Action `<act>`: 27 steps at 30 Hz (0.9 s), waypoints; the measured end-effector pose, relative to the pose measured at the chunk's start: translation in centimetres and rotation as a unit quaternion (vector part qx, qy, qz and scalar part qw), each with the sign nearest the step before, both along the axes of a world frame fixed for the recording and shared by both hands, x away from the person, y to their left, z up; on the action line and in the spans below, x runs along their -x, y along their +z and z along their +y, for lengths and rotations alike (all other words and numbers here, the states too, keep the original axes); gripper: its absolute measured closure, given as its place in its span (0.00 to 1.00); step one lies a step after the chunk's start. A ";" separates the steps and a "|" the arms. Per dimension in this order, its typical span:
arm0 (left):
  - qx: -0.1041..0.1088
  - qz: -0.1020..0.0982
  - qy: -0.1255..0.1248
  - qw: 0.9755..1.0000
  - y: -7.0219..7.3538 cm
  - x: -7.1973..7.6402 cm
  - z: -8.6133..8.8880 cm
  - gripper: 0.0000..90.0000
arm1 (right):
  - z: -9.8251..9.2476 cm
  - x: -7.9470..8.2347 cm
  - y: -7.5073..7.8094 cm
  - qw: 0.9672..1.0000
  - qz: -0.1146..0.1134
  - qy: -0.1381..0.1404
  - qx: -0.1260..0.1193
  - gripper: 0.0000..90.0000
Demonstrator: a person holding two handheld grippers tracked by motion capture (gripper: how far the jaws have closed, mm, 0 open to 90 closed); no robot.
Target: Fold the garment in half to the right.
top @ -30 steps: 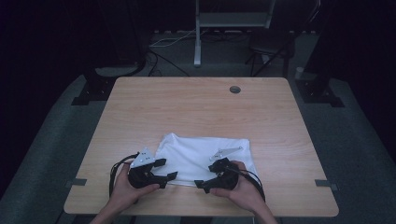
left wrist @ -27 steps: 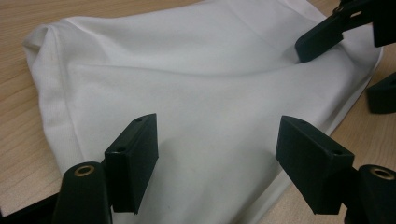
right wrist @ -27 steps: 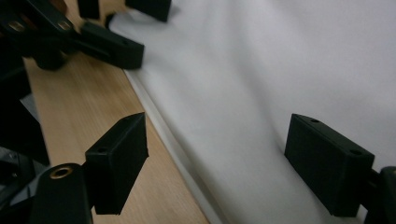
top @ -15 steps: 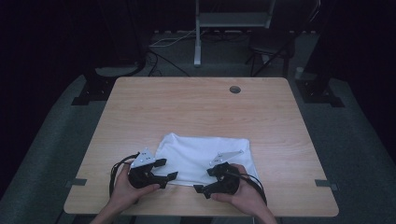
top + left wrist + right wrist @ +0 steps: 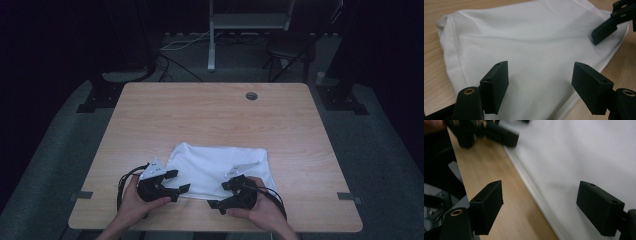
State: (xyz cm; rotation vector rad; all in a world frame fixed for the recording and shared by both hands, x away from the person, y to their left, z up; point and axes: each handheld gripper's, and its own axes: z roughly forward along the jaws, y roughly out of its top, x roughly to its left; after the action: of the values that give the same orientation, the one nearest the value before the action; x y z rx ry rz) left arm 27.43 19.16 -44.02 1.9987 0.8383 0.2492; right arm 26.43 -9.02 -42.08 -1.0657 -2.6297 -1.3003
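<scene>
The right claw [image 5: 220, 196] is seen drawn slightly back toward the counter's [image 5: 210, 115] near edge, off the white cloth [image 5: 215, 167].

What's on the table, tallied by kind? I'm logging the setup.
White cloth: 1
Handheld grippers: 2, the left gripper and the right gripper, both open at the cloth's near edge
Total: 3

A white folded cloth [image 5: 220, 167] lies flat near the table's near edge.

High view looks down; both gripper views closely share the white cloth [image 5: 220, 167]
</scene>
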 end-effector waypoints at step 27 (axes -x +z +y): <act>0.000 -0.002 0.000 1.000 0.2 0.0 0.3 0.33 | 1.1 -10.2 -1.1 0.991 0.028 -0.128 -0.024 0.15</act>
State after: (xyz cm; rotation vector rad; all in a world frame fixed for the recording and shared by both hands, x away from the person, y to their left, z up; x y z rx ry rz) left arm 27.47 19.42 -43.81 1.9976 0.8353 0.2524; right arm 36.59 -7.87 -43.22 -1.4473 -2.4718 -1.3428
